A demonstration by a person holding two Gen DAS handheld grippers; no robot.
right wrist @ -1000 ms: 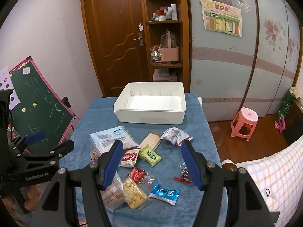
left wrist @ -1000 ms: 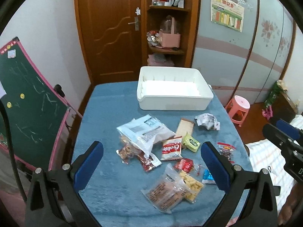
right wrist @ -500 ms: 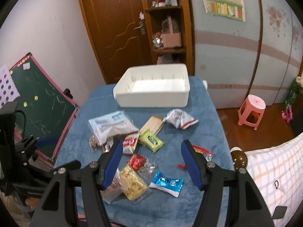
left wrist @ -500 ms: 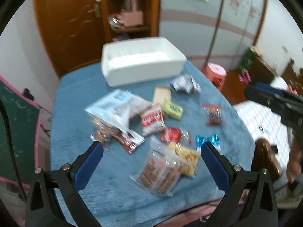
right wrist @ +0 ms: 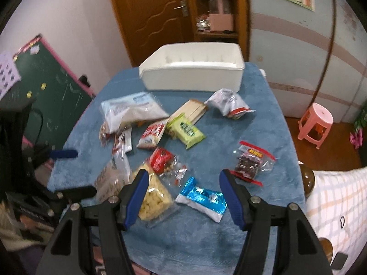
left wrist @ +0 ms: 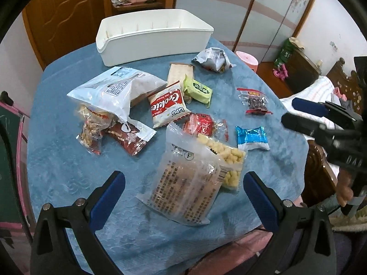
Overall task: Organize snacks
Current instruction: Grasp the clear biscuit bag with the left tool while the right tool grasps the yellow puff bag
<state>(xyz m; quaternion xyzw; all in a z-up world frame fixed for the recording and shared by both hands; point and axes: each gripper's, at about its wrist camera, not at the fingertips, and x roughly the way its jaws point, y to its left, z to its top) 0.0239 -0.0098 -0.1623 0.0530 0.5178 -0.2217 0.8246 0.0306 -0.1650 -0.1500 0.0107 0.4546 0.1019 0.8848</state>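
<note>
In the left wrist view the left gripper (left wrist: pixel 183 188) hangs with jaws spread and nothing pinched, above a clear cracker bag (left wrist: pixel 183 188) whose long axis runs from the near edge up toward the bin (left wrist: pixel 156 43). The bin sits at the far end of the table (left wrist: pixel 57 160), long side across the view, its open top bare inside as far as shows. A red-and-white pack (left wrist: pixel 168 106) lies tilted, its lettering upside down. The right gripper's (left wrist: pixel 305 112) fingers enter at the right edge (spread apart, nothing between).

In the right wrist view the right gripper (right wrist: pixel 183 194) is spread over a blue pack (right wrist: pixel 203 198), which lies slanted, its long axis running down to the right. Only here do a stool (right wrist: pixel 315 123) and chalkboard (right wrist: pixel 52 84) show whole.
</note>
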